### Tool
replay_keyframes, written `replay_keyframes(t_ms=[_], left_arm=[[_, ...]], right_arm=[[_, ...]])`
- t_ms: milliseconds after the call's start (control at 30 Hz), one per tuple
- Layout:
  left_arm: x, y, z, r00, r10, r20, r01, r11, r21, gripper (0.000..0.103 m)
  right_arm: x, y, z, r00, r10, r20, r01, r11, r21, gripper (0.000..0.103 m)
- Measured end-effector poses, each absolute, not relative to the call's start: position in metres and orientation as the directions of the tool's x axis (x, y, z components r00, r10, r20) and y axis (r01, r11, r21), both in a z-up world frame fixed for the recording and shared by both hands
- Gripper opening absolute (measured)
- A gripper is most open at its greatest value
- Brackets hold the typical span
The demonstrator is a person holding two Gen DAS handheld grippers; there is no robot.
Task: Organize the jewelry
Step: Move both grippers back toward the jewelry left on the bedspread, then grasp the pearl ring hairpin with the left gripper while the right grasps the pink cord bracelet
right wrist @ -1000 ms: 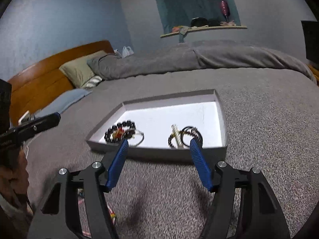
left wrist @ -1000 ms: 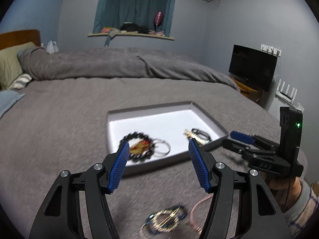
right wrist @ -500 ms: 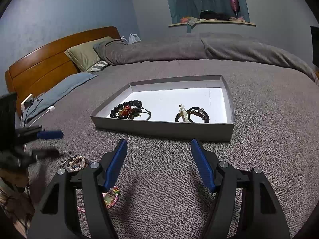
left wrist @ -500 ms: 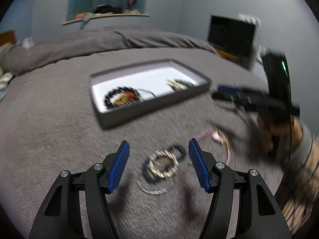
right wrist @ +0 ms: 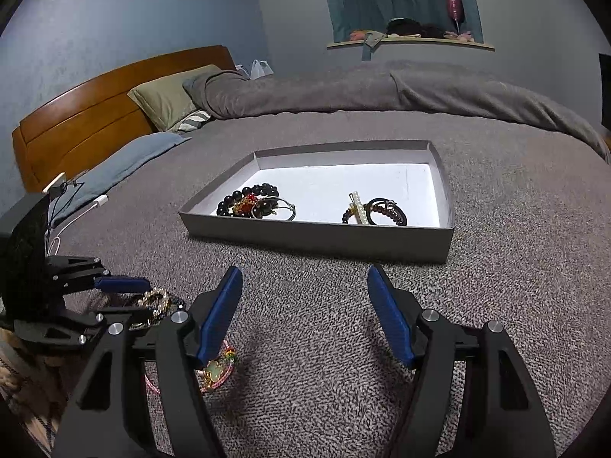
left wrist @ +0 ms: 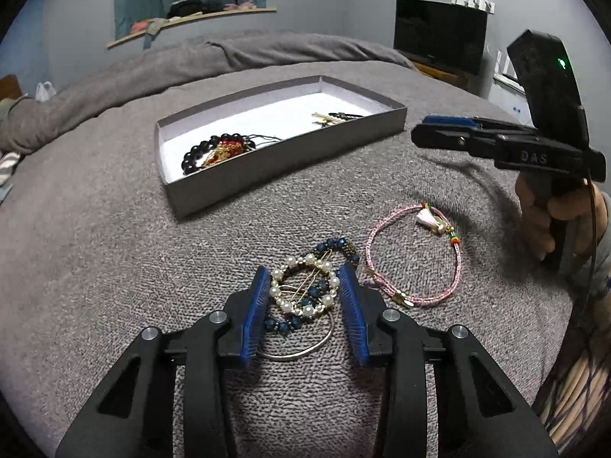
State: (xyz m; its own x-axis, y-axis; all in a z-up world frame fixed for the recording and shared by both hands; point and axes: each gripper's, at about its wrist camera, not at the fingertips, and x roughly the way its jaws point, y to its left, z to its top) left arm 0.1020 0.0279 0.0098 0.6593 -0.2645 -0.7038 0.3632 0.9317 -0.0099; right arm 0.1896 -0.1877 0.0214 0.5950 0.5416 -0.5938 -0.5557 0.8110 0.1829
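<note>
A grey tray (left wrist: 290, 160) with a white floor lies on the grey bedspread; it also shows in the right wrist view (right wrist: 317, 238). In it lie a black bead bracelet with a red charm (right wrist: 248, 200) and a dark bracelet with a pearl clip (right wrist: 376, 212). On the bedspread lies a pile: a pearl ring clip (left wrist: 303, 286), a blue bead bracelet (left wrist: 336, 246) and a silver bangle (left wrist: 305, 351). My left gripper (left wrist: 305, 286) is low over the pile, fingers either side of the pearl clip, narrowed but open. A pink cord bracelet (left wrist: 414, 255) lies to the right. My right gripper (right wrist: 305, 301) is open and empty.
The rolled grey duvet (right wrist: 382, 91) lies along the far side of the bed. Pillows (right wrist: 168, 95) and a wooden headboard (right wrist: 84, 103) stand at the left. A TV (left wrist: 439, 34) stands beyond the bed's right edge. Cables (right wrist: 72, 206) lie on a blue cloth.
My left gripper has tilted down and dropped onto the jewelry pile, and its fingers have narrowed around the pearl clip. My right gripper has drawn back a little from the tray and stayed open.
</note>
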Motion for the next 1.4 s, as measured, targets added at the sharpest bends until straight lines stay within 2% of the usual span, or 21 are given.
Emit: replay_keyframes(t_ms=[200, 400, 600, 667, 767, 900, 967, 1033, 1100, 1267, 1333, 1400], left_arm=[[0.101, 0.035, 0.019, 0.676, -0.277, -0.683, 0.353, 0.935, -0.03, 0.039], [0.106, 0.063, 0.036, 0.716, -0.255, -0.65, 0.276, 0.958, -0.071, 0.037], [0.115, 0.081, 0.023, 0.678, -0.208, -0.705, 0.221, 0.972, -0.074, 0.034], [0.115, 0.085, 0.017, 0.663, -0.231, -0.712, 0.228, 0.968, -0.103, 0.04], [0.114, 0.084, 0.016, 0.665, -0.21, -0.717, 0.227, 0.971, -0.074, 0.056], [0.114, 0.084, 0.013, 0.661, -0.207, -0.721, 0.232, 0.97, -0.066, 0.059], [0.115, 0.083, 0.011, 0.652, -0.218, -0.727, 0.239, 0.968, -0.076, 0.059], [0.117, 0.079, 0.007, 0.63, -0.225, -0.743, 0.253, 0.964, -0.077, 0.059], [0.117, 0.073, 0.004, 0.62, -0.217, -0.754, 0.267, 0.962, -0.057, 0.059], [0.116, 0.071, 0.005, 0.604, -0.243, -0.759, 0.283, 0.956, -0.08, 0.042], [0.115, 0.071, 0.007, 0.613, -0.239, -0.753, 0.283, 0.956, -0.073, 0.042], [0.114, 0.071, 0.011, 0.626, -0.237, -0.743, 0.279, 0.958, -0.07, 0.042]], right_arm=[[0.189, -0.186, 0.022, 0.589, 0.548, -0.594, -0.561, 0.806, 0.187, 0.068], [0.187, -0.176, 0.018, 0.551, 0.572, -0.607, -0.588, 0.783, 0.203, 0.068], [0.184, -0.16, 0.008, 0.491, 0.58, -0.65, -0.633, 0.75, 0.192, 0.068], [0.182, -0.157, 0.003, 0.46, 0.582, -0.671, -0.647, 0.737, 0.195, 0.068], [0.176, -0.153, 0.0, 0.428, 0.588, -0.687, -0.672, 0.715, 0.193, 0.068], [0.167, -0.15, -0.003, 0.4, 0.594, -0.698, -0.701, 0.689, 0.184, 0.067], [0.163, -0.149, -0.004, 0.39, 0.593, -0.704, -0.712, 0.68, 0.178, 0.06], [0.162, -0.146, -0.005, 0.38, 0.59, -0.713, -0.721, 0.671, 0.171, 0.045], [0.161, -0.144, -0.006, 0.371, 0.586, -0.721, -0.728, 0.665, 0.166, 0.036], [0.162, -0.139, -0.009, 0.363, 0.579, -0.73, -0.736, 0.659, 0.157, 0.02], [0.162, -0.139, -0.009, 0.361, 0.583, -0.728, -0.738, 0.655, 0.159, 0.012], [0.161, -0.138, -0.008, 0.365, 0.584, -0.725, -0.742, 0.653, 0.152, 0.01]])
